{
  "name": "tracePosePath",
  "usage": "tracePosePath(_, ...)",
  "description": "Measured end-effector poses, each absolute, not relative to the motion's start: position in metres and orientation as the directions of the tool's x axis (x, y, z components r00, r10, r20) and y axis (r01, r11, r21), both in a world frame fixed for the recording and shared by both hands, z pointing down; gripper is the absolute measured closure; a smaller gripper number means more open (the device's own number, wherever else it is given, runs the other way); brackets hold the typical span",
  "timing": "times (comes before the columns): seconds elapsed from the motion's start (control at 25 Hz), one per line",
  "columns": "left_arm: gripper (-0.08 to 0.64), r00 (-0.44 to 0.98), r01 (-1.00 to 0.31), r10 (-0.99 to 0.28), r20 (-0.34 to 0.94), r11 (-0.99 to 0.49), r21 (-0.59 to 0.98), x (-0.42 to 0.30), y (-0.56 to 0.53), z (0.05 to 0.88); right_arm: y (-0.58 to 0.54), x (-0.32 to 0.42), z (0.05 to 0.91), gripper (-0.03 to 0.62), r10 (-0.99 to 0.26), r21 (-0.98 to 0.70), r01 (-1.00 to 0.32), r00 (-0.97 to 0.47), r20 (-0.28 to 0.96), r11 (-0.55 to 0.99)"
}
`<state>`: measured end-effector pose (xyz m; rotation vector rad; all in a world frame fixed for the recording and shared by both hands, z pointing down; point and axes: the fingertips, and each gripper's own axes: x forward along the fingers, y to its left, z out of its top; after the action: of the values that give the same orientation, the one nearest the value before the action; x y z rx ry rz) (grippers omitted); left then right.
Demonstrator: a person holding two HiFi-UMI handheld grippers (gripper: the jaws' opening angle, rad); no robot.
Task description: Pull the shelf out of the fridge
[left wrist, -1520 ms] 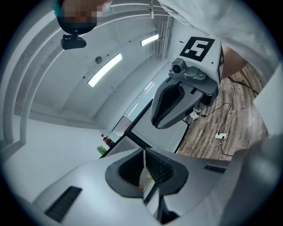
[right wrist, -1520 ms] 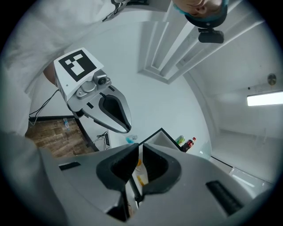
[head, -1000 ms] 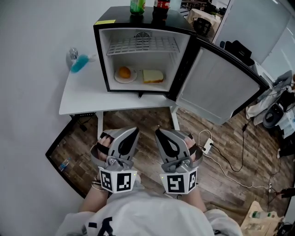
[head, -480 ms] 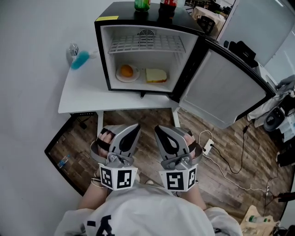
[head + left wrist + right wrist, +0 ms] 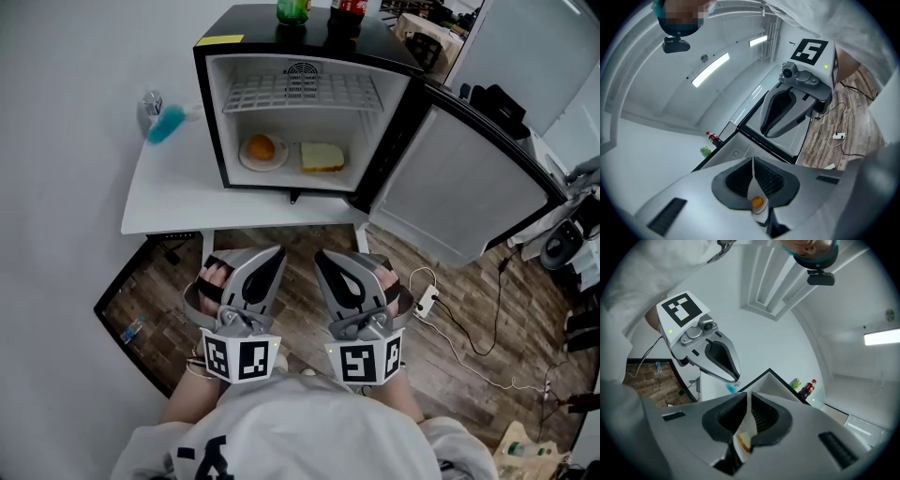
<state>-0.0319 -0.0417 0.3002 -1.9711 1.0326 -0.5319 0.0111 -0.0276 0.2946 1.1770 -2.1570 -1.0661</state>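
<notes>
A white wire shelf (image 5: 302, 93) sits level in the upper part of an open black mini fridge (image 5: 309, 103) with white interior.

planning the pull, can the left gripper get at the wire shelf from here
Probably yes: the door stands open and nothing blocks the wire shelf, though the shut left gripper must advance and open.

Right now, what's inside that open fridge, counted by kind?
Wire shelf: 1
Plate: 1
Food items: 2, an orange round one on the plate and a bread slice beside it
Total: 4
</notes>
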Motion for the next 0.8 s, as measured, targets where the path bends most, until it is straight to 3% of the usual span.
tracePosePath(0.8, 0.543, 0.597, -0.471, -0.802, -0.011, -0.339, -0.814, -0.038, -0.091, 0.308, -0.077, 0.024, 0.300, 0.544, -0.901, 0.779, -0.558, -0.433, 0.021, 0.286)
